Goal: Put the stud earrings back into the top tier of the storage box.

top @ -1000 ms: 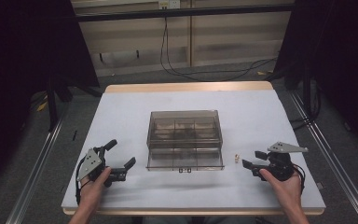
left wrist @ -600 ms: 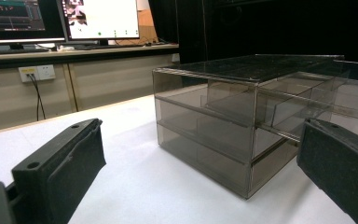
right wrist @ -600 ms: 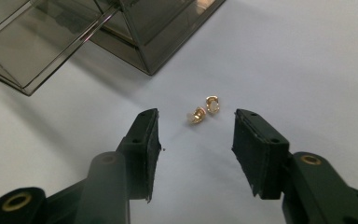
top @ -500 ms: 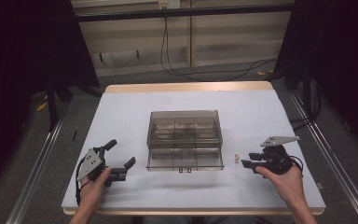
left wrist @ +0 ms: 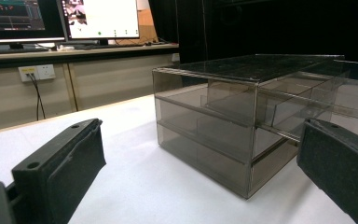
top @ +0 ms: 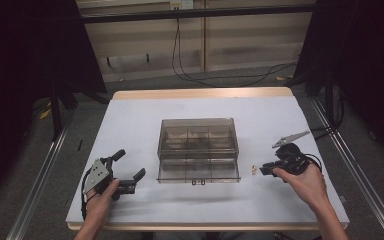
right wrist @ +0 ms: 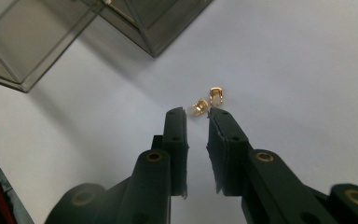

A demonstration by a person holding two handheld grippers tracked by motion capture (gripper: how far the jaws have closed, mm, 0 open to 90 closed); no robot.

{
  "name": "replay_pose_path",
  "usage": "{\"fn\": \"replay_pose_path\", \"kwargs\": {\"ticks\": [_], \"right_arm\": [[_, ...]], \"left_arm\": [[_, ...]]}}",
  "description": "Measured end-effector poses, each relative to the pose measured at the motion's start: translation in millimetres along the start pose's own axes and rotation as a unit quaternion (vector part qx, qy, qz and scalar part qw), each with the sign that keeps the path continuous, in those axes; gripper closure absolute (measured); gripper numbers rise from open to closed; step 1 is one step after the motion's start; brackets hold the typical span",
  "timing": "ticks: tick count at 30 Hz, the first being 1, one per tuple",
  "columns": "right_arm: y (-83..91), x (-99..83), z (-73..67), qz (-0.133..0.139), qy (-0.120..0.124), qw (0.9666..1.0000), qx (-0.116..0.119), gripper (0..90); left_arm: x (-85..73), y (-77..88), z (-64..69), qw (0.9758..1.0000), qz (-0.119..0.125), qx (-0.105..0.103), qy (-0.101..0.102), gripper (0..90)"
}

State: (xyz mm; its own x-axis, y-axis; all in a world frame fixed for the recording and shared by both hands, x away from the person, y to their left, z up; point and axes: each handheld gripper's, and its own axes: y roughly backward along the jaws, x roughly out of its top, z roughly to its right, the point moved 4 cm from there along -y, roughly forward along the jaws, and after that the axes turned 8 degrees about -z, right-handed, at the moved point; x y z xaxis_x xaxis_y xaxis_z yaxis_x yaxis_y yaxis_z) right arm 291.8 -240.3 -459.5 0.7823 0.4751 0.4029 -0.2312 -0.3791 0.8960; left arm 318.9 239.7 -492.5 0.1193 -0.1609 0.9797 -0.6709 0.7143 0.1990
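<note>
While the left gripper (top: pixel 127 172) sat on the white table (top: pixel 140 120) at the left, its jaws stood wide apart with nothing between them — pointed toward the smoky clear drawer box (top: pixel 198 149) at table centre. Seen from the left gripper view, that box (left wrist: pixel 242 116) showed stacked trays and dividers. Right of the box, 2 small gold pieces (top: pixel 254 169) lay on the table, close together, near the box's front right corner. Further right, the right gripper (top: pixel 265 170) aimed at them; its jaws had just been closing and stood at a narrow gap. From the right gripper view, the gripper (right wrist: pixel 197 113) held nothing — 2 gold pieces (right wrist: pixel 209 101) lay just past its tips.
</note>
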Motion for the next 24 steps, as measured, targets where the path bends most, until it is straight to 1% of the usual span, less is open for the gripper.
{"fn": "replay_pose_path", "kwargs": {"ticks": [3, 6, 7, 10, 11, 12, 13, 14, 15, 16, 18, 20, 21, 22, 23, 24], "right_arm": [[-4.2, 4.1, 0.7, -0.024, 0.009, 0.9997, 0.006, 78.8], [-8.7, 9.0, 0.2, -0.055, 0.020, 0.9983, 0.006, 79.1], [-9.9, 10.7, -0.1, -0.060, 0.024, 0.9979, 0.006, 79.0], [-15.0, 17.8, -1.6, -0.086, 0.042, 0.9953, 0.010, 78.2], [-16.9, 19.6, -1.8, -0.097, 0.046, 0.9942, 0.010, 77.9], [-18.3, 20.8, -2.0, -0.104, 0.043, 0.9936, 0.009, 77.8], [-20.1, 22.2, -1.5, -0.115, 0.045, 0.9923, 0.010, 77.4], [-22.1, 24.0, -1.3, -0.118, 0.045, 0.9919, 0.009, 77.4], [-23.7, 25.6, -0.9, -0.122, 0.047, 0.9914, 0.009, 77.4], [-24.9, 26.5, -0.8, -0.129, 0.048, 0.9905, 0.010, 77.4], [-28.0, 28.7, -0.8, -0.137, 0.047, 0.9895, 0.008, 77.4], [-30.3, 30.3, -0.4, -0.138, 0.048, 0.9892, 0.003, 78.0], [-31.1, 31.3, -0.5, -0.143, 0.052, 0.9884, 0.004, 78.3], [-32.6, 32.4, -1.2, -0.140, 0.051, 0.9888, 0.003, 78.6], [-32.6, 33.3, -1.7, -0.148, 0.053, 0.9876, 0.002, 78.9], [-33.9, 34.9, -2.4, -0.150, 0.055, 0.9871, 0.001, 79.3]], "left_arm": [[0.1, -0.2, 0.3, 1.0000, 0.001, 0.000, 0.003, 0.7], [0.1, -0.2, 0.4, 1.0000, 0.002, 0.000, 0.003, 0.7], [0.1, -0.2, 0.4, 1.0000, 0.002, 0.000, 0.003, 0.7], [0.1, -0.3, 0.3, 1.0000, 0.001, 0.000, 0.004, 0.7], [0.0, 0.0, 0.0, 1.0000, 0.000, 0.000, 0.000, 0.7], [0.1, -0.3, 0.3, 1.0000, 0.001, 0.000, 0.003, 0.7], [0.1, -0.2, 0.3, 1.0000, 0.001, 0.000, 0.003, 0.7], [0.1, -0.2, 0.3, 1.0000, 0.001, 0.000, 0.003, 0.7], [-0.1, 0.3, -0.2, 1.0000, -0.003, 0.003, -0.001, 0.7], [-0.1, 0.2, -0.2, 1.0000, -0.001, -0.001, 0.000, 0.7], [0.0, 0.1, 0.0, 1.0000, 0.000, -0.001, 0.001, 0.7], [-0.1, 0.1, -0.1, 1.0000, 0.000, -0.001, 0.001, 0.7], [0.0, 0.1, -0.1, 1.0000, 0.000, -0.001, 0.001, 0.7], [-0.1, 0.1, -0.1, 1.0000, 0.000, -0.001, 0.001, 0.7], [-0.1, 0.1, -0.1, 1.0000, 0.000, -0.001, 0.001, 0.7], [-0.1, 0.1, -0.1, 1.0000, 0.000, -0.001, 0.002, 0.7]]}}
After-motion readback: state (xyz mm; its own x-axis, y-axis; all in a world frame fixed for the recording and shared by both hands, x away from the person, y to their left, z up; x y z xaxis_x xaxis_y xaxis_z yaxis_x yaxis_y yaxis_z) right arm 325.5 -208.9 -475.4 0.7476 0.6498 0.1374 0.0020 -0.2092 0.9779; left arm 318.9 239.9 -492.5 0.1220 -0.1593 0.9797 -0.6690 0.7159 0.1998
